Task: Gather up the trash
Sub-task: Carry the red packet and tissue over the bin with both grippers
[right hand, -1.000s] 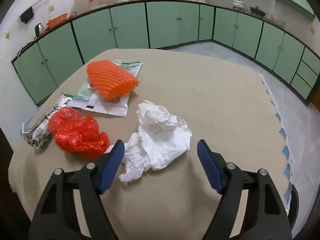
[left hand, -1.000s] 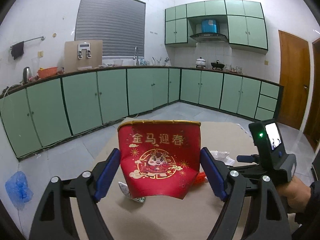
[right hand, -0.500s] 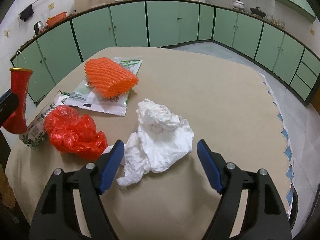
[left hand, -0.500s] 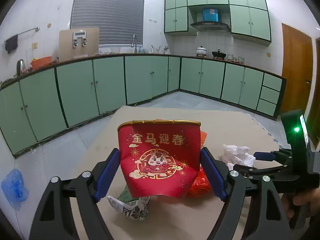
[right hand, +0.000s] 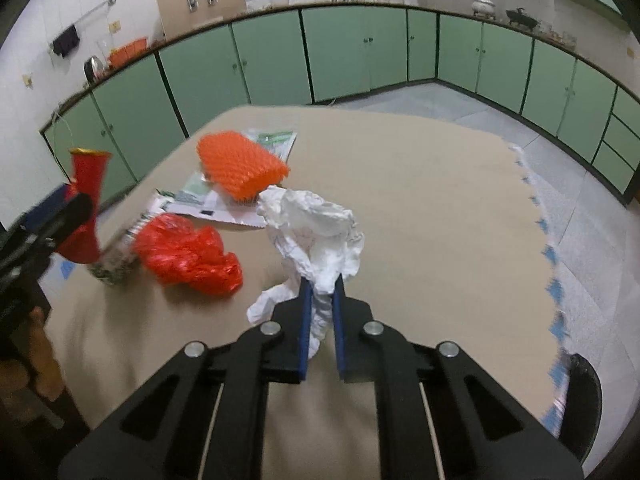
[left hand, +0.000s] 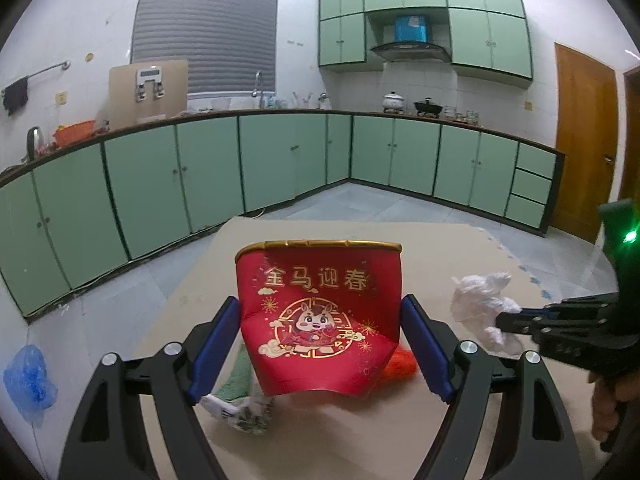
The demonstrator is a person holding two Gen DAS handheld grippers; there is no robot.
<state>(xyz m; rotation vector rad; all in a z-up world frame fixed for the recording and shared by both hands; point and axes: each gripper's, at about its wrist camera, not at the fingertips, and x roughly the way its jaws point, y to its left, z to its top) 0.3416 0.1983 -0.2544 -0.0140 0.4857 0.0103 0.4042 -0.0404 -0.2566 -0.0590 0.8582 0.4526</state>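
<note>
My left gripper point(left hand: 320, 344) is shut on a red paper bag with gold characters point(left hand: 320, 316), held upright above the table's left side; the bag also shows in the right wrist view point(right hand: 86, 208). My right gripper point(right hand: 320, 304) is shut on a crumpled white tissue point(right hand: 316, 236), lifted off the table; the tissue shows in the left wrist view point(left hand: 482, 304) too. On the beige table point(right hand: 420, 200) lie a crumpled red plastic bag point(right hand: 188, 254), an orange foam net point(right hand: 240, 166), a white-green wrapper point(right hand: 224, 200) and a small green packet point(right hand: 114, 266).
Green floor cabinets point(left hand: 200, 172) run along the far walls. A blue plastic bag point(left hand: 26, 376) lies on the floor at left. A wooden door point(left hand: 584, 144) stands at right. A dark chair back point(right hand: 582, 404) sits at the table's right edge.
My right gripper has shut on the white tissue and lifted it off the table. My left gripper with the red bag has moved closer over the table's left edge.
</note>
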